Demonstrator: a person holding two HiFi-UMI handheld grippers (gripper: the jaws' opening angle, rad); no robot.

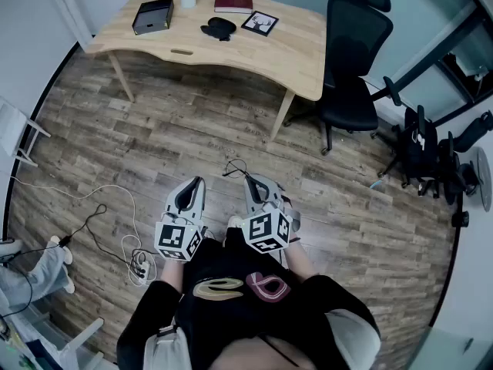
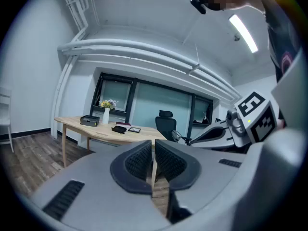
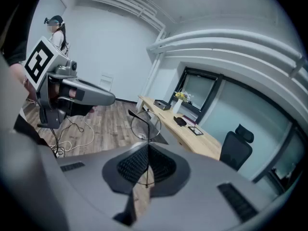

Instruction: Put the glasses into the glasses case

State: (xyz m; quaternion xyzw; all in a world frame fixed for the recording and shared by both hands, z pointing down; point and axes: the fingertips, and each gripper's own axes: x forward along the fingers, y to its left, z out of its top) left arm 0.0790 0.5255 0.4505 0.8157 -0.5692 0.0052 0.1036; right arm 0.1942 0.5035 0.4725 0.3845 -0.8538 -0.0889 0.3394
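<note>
Thin dark wire forms the glasses (image 3: 145,124), with round rims and clear lenses. They are carried in the air, well apart from the glasses case (image 1: 218,28), which is judged to be the dark oval item lying on the wooden tabletop (image 1: 285,48).

**Current hold.** The right gripper (image 3: 147,148) has its fingers (image 3: 133,162) pressed together on a slim frame wire. One lens ring stands just beyond the fingertips, on the case side. The left gripper (image 2: 153,146) is level with the right one, equally far from the case. Its fingers are drawn almost together with only a thin slit between them, and nothing is held.

**Handling estimate.**
- Weight: very light. It should not strain the grip.
- Stiffness: the wire is likely springy and easily bent. Avoid twisting loads.
- Lenses: fragile and easily scratched. Keep the pads off them.
- Slip: smooth thin wire may pivot in the pads, so the frame can swing under its own weight.

**Where to hold.** Grip the frame wire near the bridge or at a temple, never across a lens. Whether the temples are folded cannot be told.

**Surroundings.** Whether the case is open cannot be made out from here. A black box (image 1: 152,15) lies on the tabletop to the left of the case. A wood-plank floor (image 1: 192,122) lies between the case and the person.
</note>
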